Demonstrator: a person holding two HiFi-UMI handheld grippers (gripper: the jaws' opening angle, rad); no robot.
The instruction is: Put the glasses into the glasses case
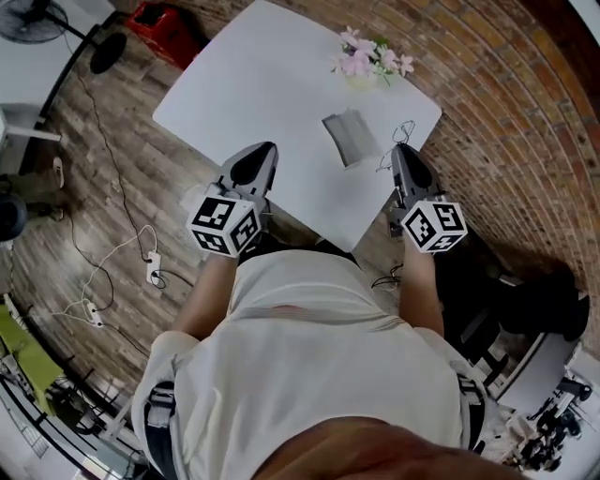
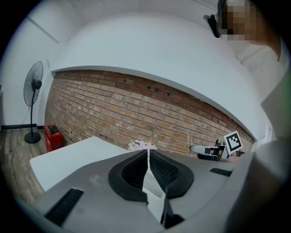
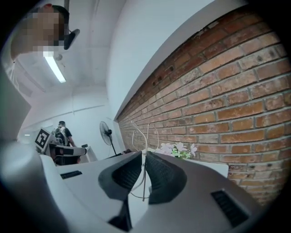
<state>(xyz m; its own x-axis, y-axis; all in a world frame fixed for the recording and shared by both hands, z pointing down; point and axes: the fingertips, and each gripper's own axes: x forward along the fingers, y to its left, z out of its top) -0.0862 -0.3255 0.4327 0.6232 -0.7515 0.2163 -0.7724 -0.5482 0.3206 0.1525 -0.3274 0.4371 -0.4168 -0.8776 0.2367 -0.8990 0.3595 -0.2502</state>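
A grey glasses case (image 1: 351, 137) lies open on the white table (image 1: 253, 84). Thin wire-framed glasses (image 1: 397, 139) stick up from the tip of my right gripper (image 1: 402, 152), just right of the case. In the right gripper view the jaws stand pressed together on the glasses' wire frame (image 3: 143, 136), so my right gripper (image 3: 144, 155) is shut on them. My left gripper (image 1: 262, 152) hovers over the table's near edge, left of the case. Its jaws meet with nothing between them in the left gripper view, where my left gripper (image 2: 148, 154) points towards the brick wall.
A pot of pink flowers (image 1: 367, 58) stands at the table's far corner, beyond the case. A brick wall (image 1: 506, 103) runs close along the right. A red box (image 1: 161, 26) and a fan (image 1: 37, 19) stand on the floor, with cables (image 1: 112, 253) on the left.
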